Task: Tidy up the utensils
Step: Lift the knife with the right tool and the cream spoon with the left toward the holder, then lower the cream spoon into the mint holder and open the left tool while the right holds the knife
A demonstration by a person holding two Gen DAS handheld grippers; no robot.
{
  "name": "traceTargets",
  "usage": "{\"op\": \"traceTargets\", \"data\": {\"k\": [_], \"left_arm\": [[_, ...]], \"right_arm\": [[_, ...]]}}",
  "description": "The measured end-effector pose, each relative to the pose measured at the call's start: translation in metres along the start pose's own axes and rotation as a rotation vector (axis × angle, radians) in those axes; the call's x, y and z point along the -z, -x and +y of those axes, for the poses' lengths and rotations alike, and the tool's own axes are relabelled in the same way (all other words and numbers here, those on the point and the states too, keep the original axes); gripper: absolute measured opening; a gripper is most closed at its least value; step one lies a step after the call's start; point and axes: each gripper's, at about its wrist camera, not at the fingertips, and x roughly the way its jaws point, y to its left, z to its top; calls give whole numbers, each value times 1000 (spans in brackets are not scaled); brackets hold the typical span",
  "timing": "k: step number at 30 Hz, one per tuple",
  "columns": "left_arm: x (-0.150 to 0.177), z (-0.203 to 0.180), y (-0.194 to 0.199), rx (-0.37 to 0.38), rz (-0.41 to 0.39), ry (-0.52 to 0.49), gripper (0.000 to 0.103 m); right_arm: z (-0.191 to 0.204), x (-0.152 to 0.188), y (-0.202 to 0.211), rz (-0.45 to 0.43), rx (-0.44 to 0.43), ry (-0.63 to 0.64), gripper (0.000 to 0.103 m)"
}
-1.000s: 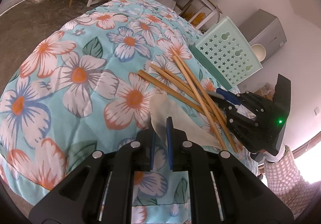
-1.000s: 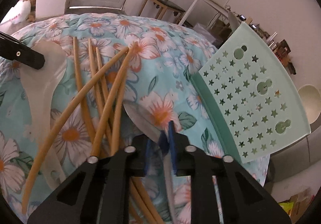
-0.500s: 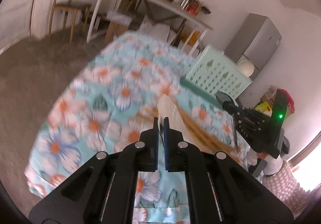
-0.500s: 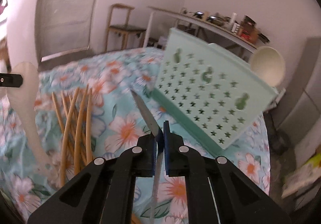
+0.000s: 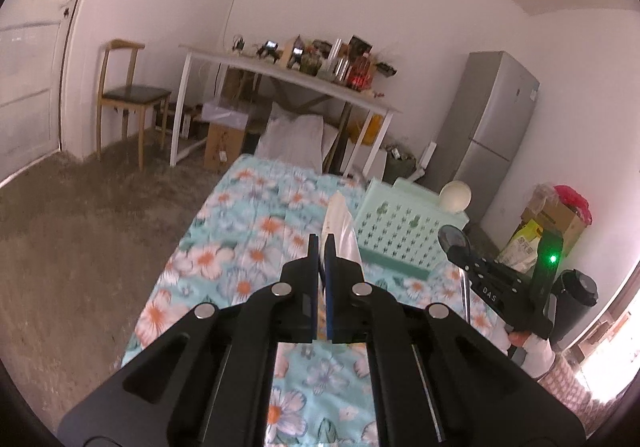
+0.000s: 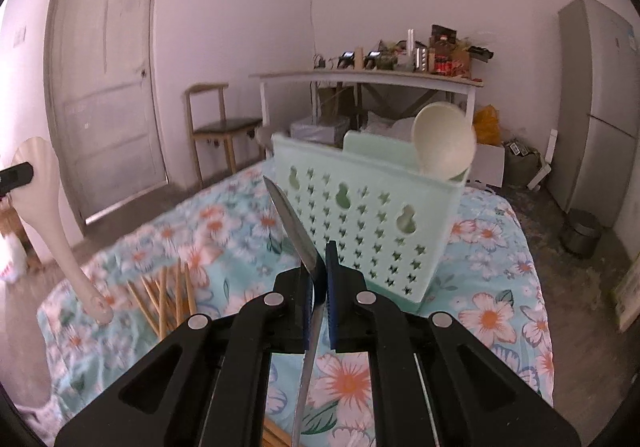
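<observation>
At the far left of the right wrist view a white rice paddle (image 6: 38, 207) hangs above the flowered bedspread (image 6: 492, 319), its broad head uppermost and its handle slanting down toward the cloth without touching it; the left tongs (image 5: 320, 247) are clamped tight on its head, and in the left wrist view the pale blade of the paddle sticks out just past the blue pads (image 5: 329, 267). Below and to the right of the paddle's handle, a loose bundle of wooden chopsticks (image 6: 166, 299) lies on the bedspread. In the middle, the right tongs (image 6: 320, 259) are pinched narrow on a metal spoon (image 6: 290, 223), which is held edge-on so that its shiny bowl points up and away while its thin handle runs down between the pads; the same spoon shows from the left wrist camera with its round bowl (image 5: 451, 237) raised above the black tool. Just behind the spoon stands a mint green utensil basket (image 6: 372, 215) with star-shaped holes, upright on the bedspread. Toward the right, a cream ladle (image 6: 442, 145) stands in the far compartment of the basket, its bowl rising above the rim. At the right edge of the left wrist view a gloved hand (image 5: 534, 347) grips the right tool, with a checked sleeve (image 5: 576, 387) below it.
</observation>
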Motion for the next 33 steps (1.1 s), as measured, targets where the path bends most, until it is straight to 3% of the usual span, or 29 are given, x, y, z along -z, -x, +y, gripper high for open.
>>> {"op": "traceTargets", "data": {"k": [12,20,25,33], "left_arm": [[-70,-36,-11,32,-153,-112,2],[-111,-82,-56,62,-221,-237,2],[-128,-108,-99,43,-220,-322,2],[-122,-132,-177,-29,-101,-454,2]], "right_arm": [[-35,-30,38,-121,-29,-120,6],[-55,-34,48,-146,-38,-174,6],[-60,-37,46,-152,-42,-177,6],[-68,-35,40,-148,-49,-187,6]]}}
